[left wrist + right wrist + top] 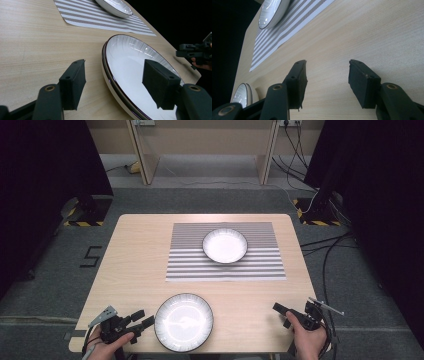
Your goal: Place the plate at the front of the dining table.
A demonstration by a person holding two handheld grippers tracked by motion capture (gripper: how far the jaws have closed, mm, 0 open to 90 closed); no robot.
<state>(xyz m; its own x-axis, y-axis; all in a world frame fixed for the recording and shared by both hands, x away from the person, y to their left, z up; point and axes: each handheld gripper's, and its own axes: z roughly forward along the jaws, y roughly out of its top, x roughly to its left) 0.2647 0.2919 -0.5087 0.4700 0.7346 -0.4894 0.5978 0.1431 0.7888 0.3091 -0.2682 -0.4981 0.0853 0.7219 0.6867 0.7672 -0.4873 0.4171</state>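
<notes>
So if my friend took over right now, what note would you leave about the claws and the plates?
Left claw: open, jaws either side of the near plate's rim, not gripping yet.
Right claw: open, holding nothing, over bare table at the near right.
Far plate: on the striped mat.
Done: nothing moved that I can tell.
Left: probably close the left claw on the near plate and lift it, maybe towards the mat.

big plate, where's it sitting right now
In the high view the big plate sits on bare wood at the table's near edge, just right of the left gripper, nearer than the striped mat.
</notes>
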